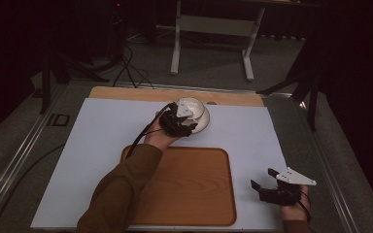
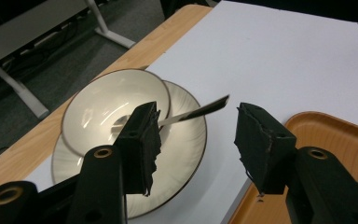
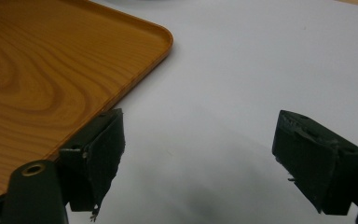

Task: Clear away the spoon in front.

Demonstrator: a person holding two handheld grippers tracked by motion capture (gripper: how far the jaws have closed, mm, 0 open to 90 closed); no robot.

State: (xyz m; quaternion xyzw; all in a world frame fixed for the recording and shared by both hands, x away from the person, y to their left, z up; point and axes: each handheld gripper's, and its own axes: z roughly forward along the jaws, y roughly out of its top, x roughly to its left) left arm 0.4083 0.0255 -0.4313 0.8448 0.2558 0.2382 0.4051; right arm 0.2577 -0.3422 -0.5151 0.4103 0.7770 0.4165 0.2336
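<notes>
Bowl sits tilted on a plate at the far edge of the white sheet on the desk, a spoon resting in it. Glazed cream ceramic, thin dark rim: likely heavy, slippery, breakable. Your left claw hangs open over it; take the rim squarely, or the spoon handle. Right claw is open, beside the wooden tray.

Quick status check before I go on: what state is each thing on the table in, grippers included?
White ceramic bowl: upright, on the plate, off-centre.
White ribbed plate: flat on the white sheet.
Metal utensil: in the bowl, handle sticking out over the plate.
Wooden tray: empty.
Left gripper: open, over the plate.
Right gripper: open, holding nothing, beside the tray.
</notes>
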